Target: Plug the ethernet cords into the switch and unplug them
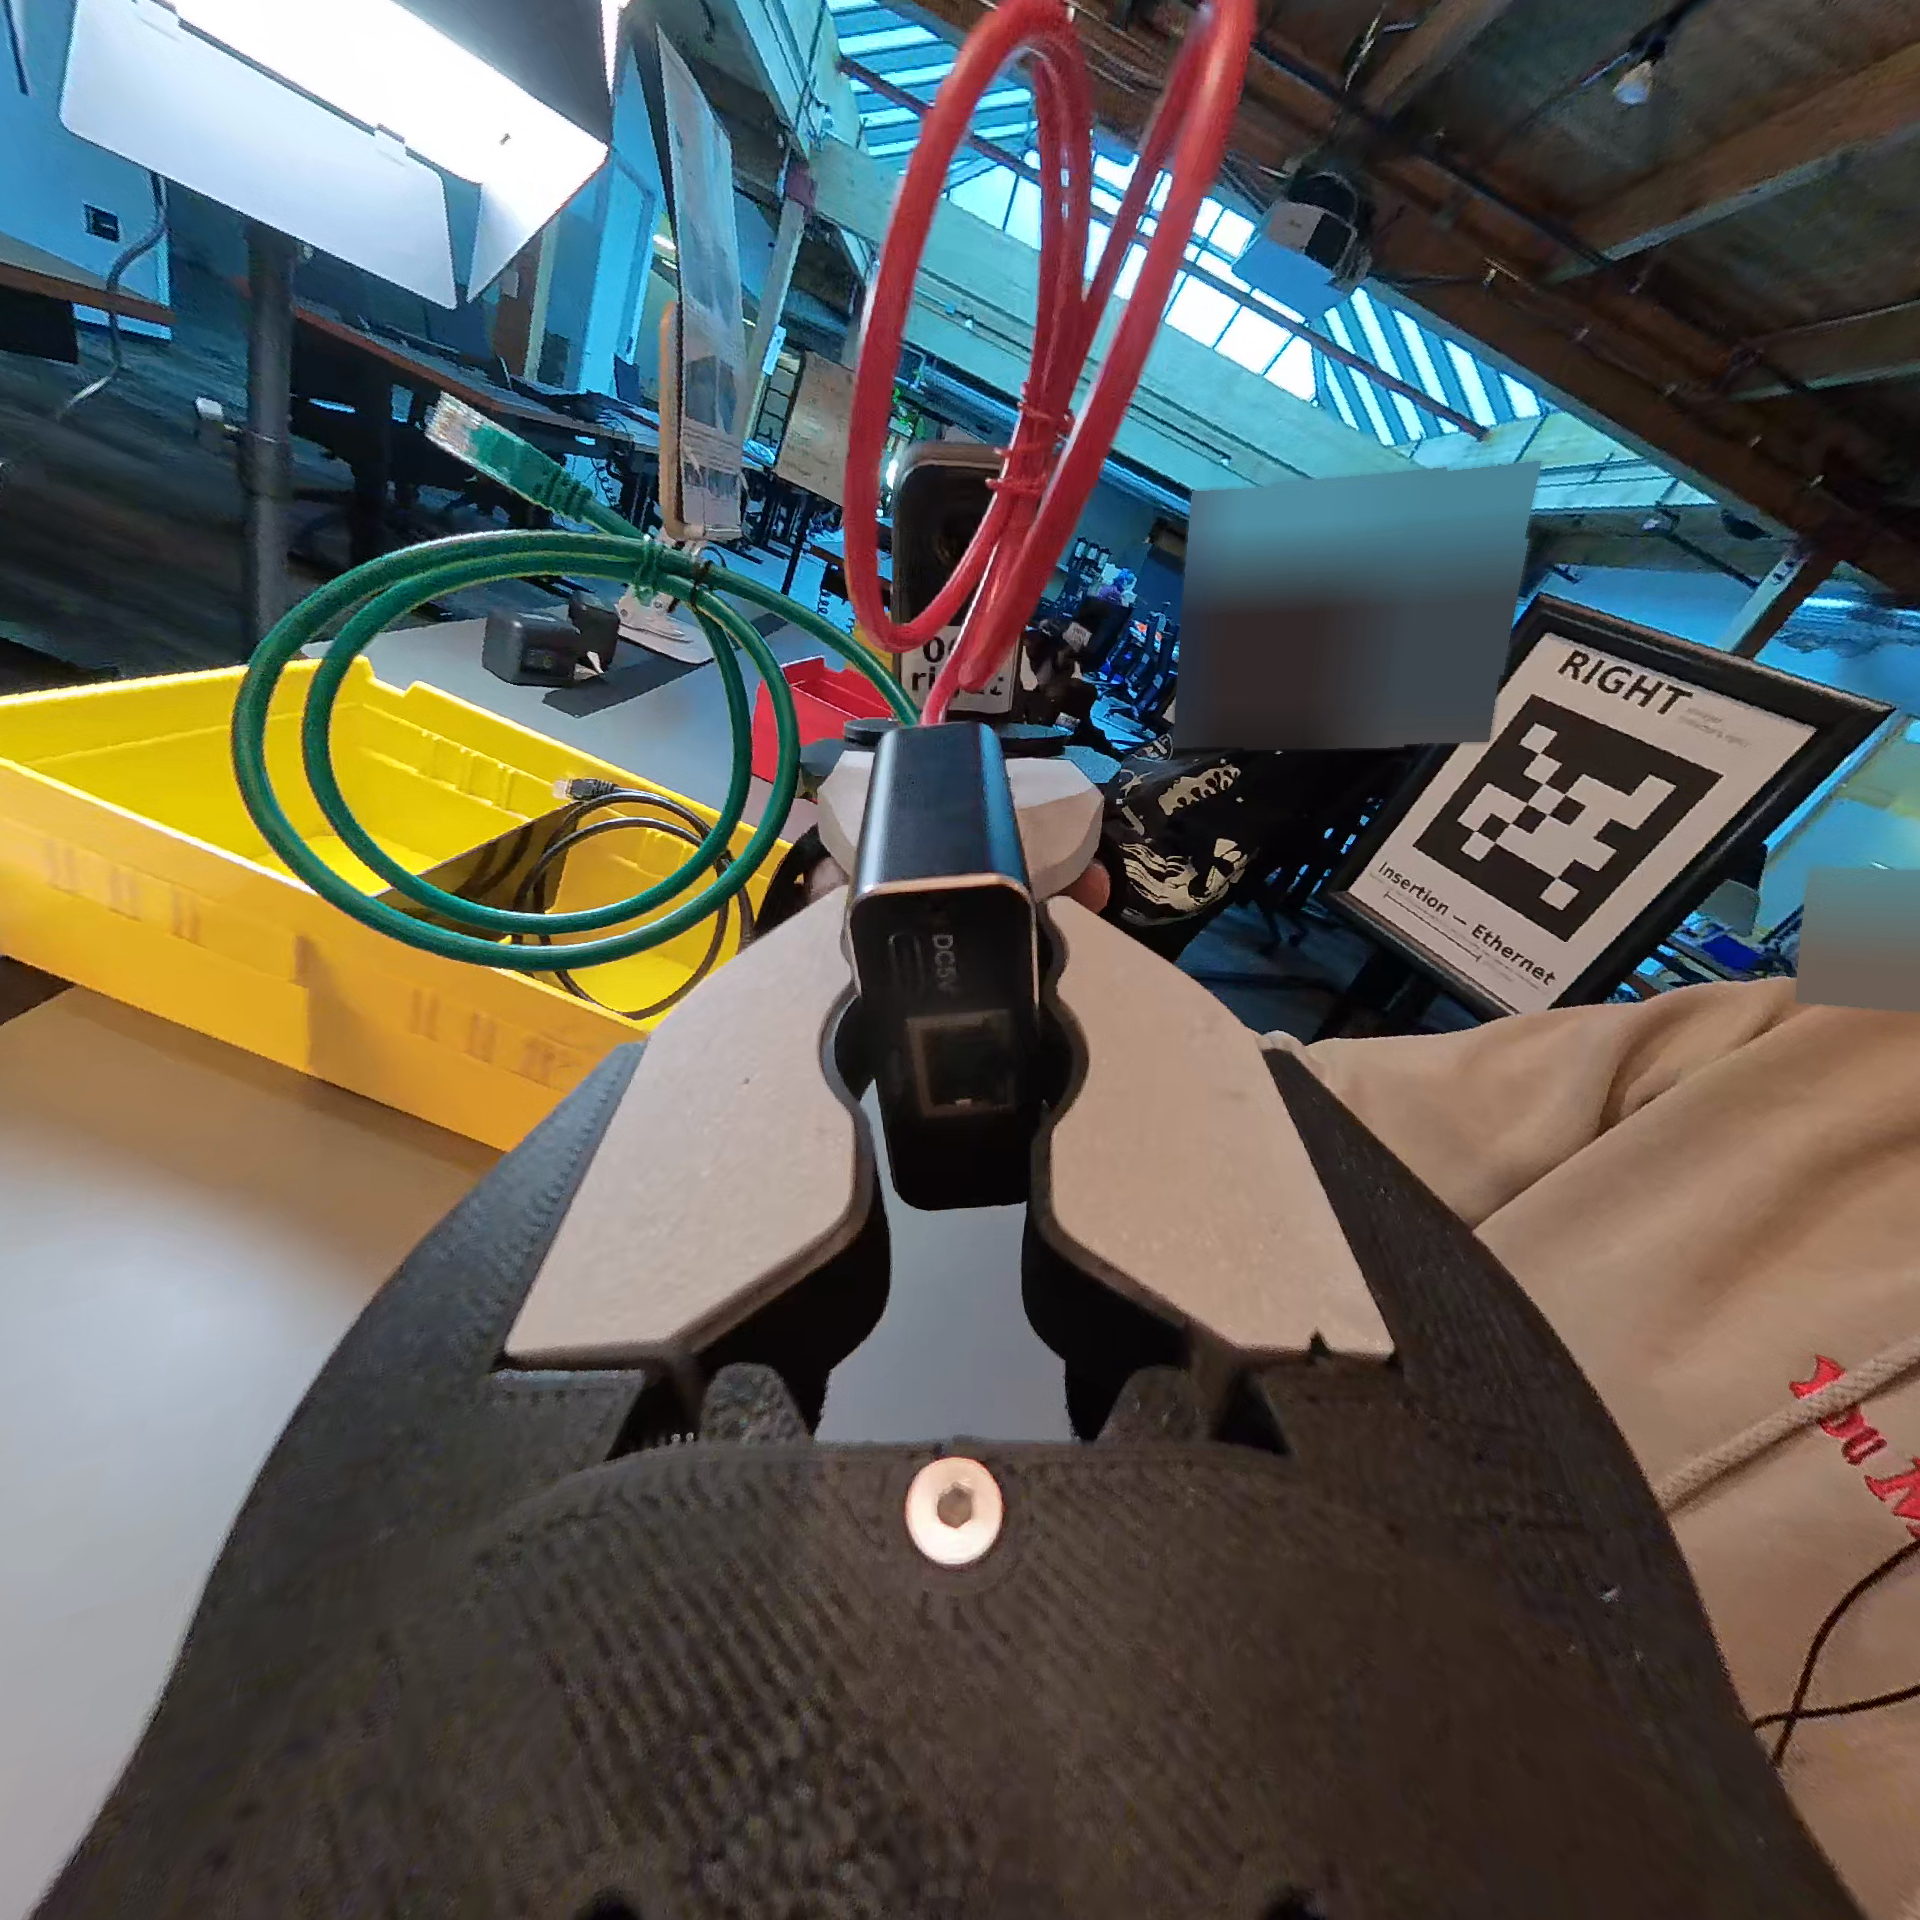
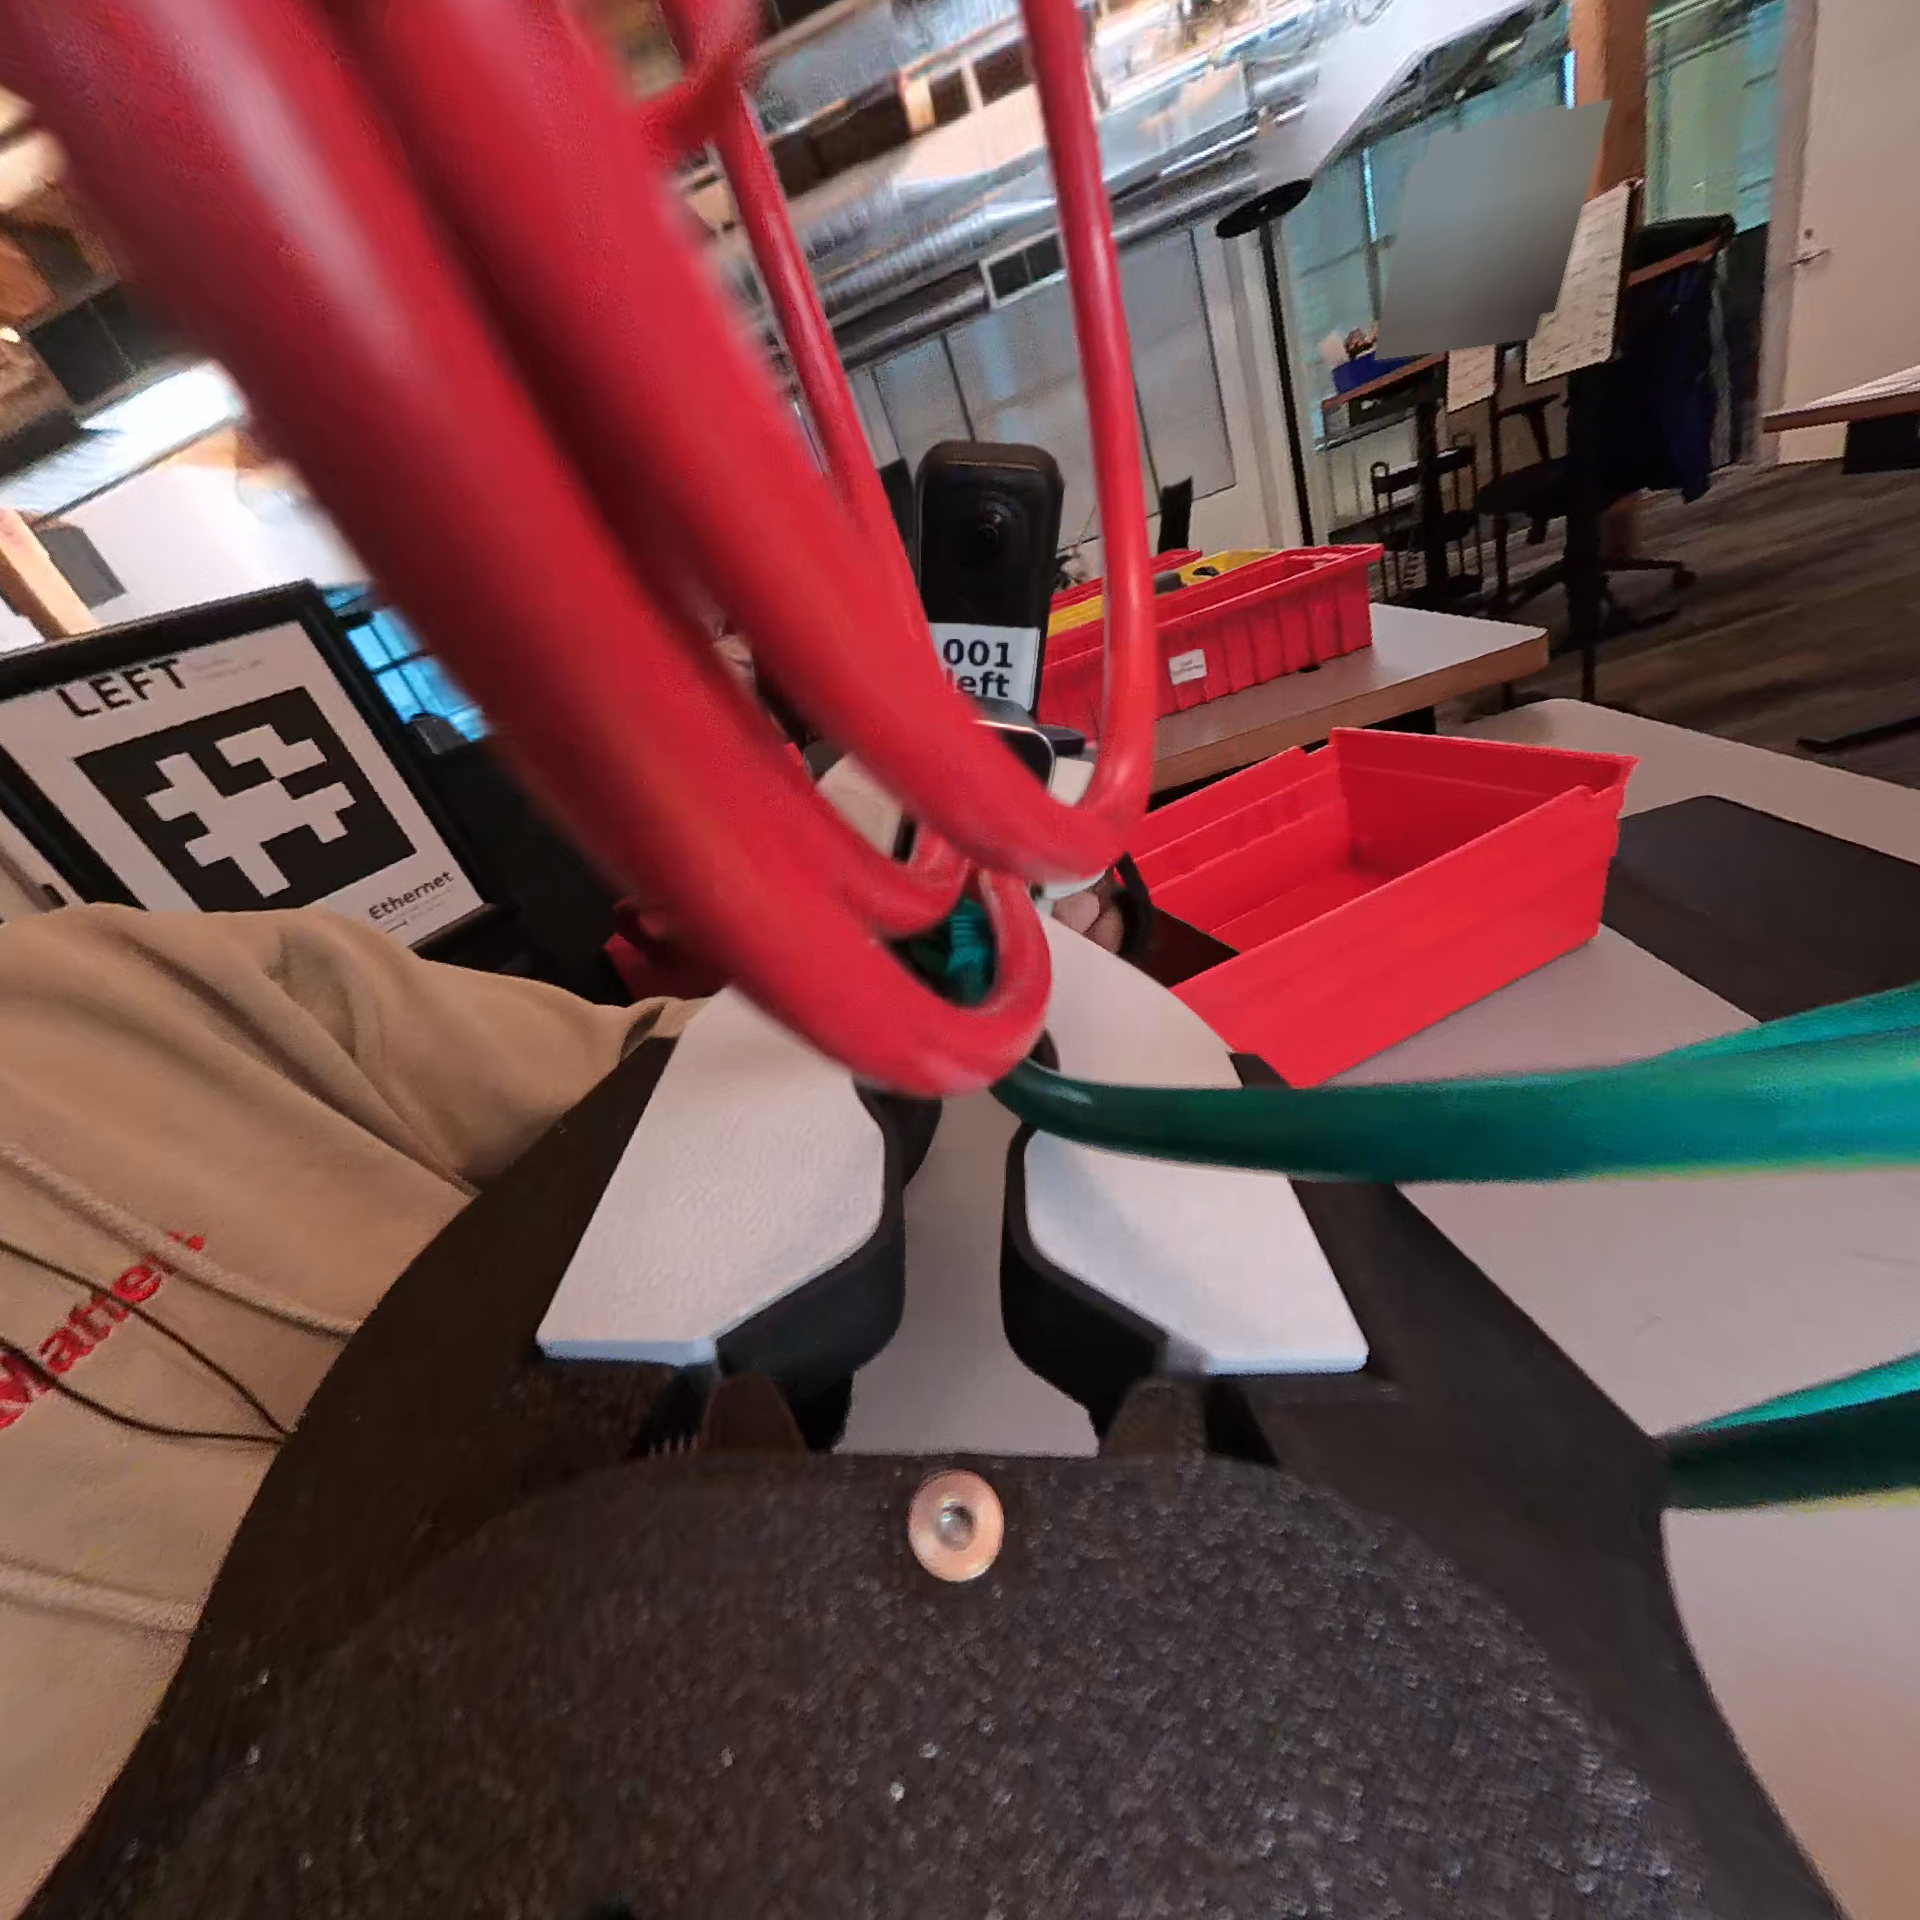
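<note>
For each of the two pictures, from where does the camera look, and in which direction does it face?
Left wrist view: sits behind the left claw, facing forward and upward across the table; it grips the black switch; beige sleeve at right.
Right wrist view: sits behind the right claw, facing the opposite way, towards the red bin; beige sleeve at left.
Shared: the red cord, the green cord; each view shows the other claw's camera.
</note>
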### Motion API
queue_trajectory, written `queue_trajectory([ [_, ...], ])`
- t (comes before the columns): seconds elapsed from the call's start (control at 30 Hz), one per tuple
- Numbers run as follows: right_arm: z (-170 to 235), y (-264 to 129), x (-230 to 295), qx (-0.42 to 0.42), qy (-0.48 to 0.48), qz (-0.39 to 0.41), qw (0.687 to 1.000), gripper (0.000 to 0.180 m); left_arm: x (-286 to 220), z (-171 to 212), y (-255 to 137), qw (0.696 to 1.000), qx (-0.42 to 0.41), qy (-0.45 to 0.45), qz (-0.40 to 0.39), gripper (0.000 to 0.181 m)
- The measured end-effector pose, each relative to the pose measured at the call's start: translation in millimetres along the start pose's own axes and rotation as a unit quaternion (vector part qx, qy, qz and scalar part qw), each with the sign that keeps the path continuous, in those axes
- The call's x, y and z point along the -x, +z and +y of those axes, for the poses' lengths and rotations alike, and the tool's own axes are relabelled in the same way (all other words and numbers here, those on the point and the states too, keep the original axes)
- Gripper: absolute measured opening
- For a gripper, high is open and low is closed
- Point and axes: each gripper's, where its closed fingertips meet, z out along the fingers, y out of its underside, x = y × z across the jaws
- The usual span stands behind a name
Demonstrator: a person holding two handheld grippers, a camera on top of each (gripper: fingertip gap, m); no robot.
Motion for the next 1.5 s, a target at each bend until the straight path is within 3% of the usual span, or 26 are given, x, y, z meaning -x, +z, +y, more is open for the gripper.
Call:
queue_trajectory([
  [0.27, 3.8, -1.6, -5.4, 0.024, -0.003, 0.021, 0.999, 0.014, 3.1, 2.8, 1.4, 1.0, 0.009, -0.017, -0.01, 0.027],
  [0.6, 10.3, -7.3, -32.0, 0.031, -0.017, 0.098, 0.995, 0.016, 26.7, 8.1, 4.3, 0.993, 0.006, 0.045, -0.113, 0.027],
  [0.9, 11.6, -8.2, -32.4, 0.036, 0.0, 0.086, 0.996, 0.014, 29.4, 7.8, 2.8, 0.997, -0.02, -0.044, -0.053, 0.027],
  [1.0, -15.8, -54.5, -45.3, -0.02, 0.015, 0.116, 0.993, 0.012, 32.1, -29.4, -36.4, 0.99, -0.109, -0.083, -0.025, 0.027],
  [1.07, -15.0, -60.9, -35.7, 0.022, -0.019, 0.125, 0.992, 0.012, 34.0, -42.1, -58.1, 0.992, -0.108, -0.025, -0.066, 0.027],
  [1.17, -20.0, -56.3, -26.4, 0.051, -0.006, 0.111, 0.992, 0.013, 26.8, -50.2, -58.4, 0.991, -0.113, -0.022, -0.063, 0.027],
  [1.5, 23.9, -140.5, -70.9, 0.177, 0.084, 0.219, 0.956, 0.015, 53.5, -47.5, -81.5, 0.985, -0.11, -0.085, -0.107, 0.026],
])
